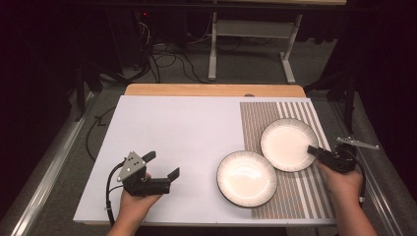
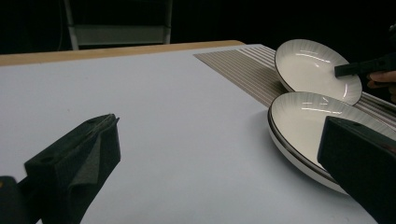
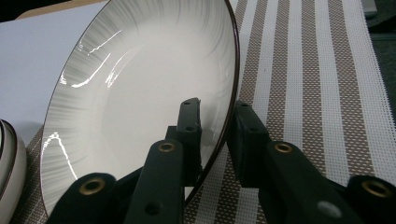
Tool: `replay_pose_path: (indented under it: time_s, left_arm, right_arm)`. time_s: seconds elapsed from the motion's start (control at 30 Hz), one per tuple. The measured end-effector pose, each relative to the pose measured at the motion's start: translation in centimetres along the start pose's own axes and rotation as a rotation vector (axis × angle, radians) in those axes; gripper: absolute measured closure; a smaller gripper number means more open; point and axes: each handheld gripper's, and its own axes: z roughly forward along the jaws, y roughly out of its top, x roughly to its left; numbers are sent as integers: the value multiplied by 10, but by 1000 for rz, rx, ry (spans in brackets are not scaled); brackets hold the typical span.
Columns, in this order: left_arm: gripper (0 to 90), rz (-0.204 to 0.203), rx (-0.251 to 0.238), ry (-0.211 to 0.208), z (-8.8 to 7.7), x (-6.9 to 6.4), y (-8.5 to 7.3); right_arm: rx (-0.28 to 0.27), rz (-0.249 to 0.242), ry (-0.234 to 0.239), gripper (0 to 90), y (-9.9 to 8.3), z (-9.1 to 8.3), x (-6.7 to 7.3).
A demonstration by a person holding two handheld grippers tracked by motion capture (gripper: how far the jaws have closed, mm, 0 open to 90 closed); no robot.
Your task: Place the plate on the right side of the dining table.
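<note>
Two white plates with dark rims and fine grey ribbing lie at the right of the table. The far plate (image 1: 287, 142) (image 2: 313, 65) (image 3: 140, 84) rests on the striped mat (image 1: 307, 191) (image 3: 317, 93), and its near-left edge overlaps the near plate (image 1: 247, 178) (image 2: 303, 116). My right gripper (image 1: 312, 148) (image 3: 217, 109) straddles the far plate's right rim, one jaw over the inside and one outside, with a thin gap showing, so it is open. My left gripper (image 1: 162, 164) (image 2: 224, 126) is held low over the white table top, left of the near plate, open and empty.
The white table top (image 1: 172, 132) stretches left of the plates, with a wooden strip (image 1: 211, 90) along its far edge. Beyond the table stand a metal frame (image 1: 251, 44) and loose cables on the floor. The near plate's edge (image 3: 7, 163) shows at the left of the right gripper view.
</note>
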Motion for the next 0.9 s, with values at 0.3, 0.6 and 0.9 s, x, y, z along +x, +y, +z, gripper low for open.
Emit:
replay_pose_path:
  time_s: [0.3, 0.6, 0.9]
  left_arm:
    - [0, 49, 1, 76, -4, 4, -1]
    - [0, 6, 13, 99, -5, 14, -3]
    - [0, 23, 33, 105, -3, 16, -5]
  right_arm:
    - [11, 31, -8, 768, 1, 4, -2]
    - [41, 35, -57, 744, -1, 10, -6]
    - [22, 24, -90, 700, -1, 12, -10]
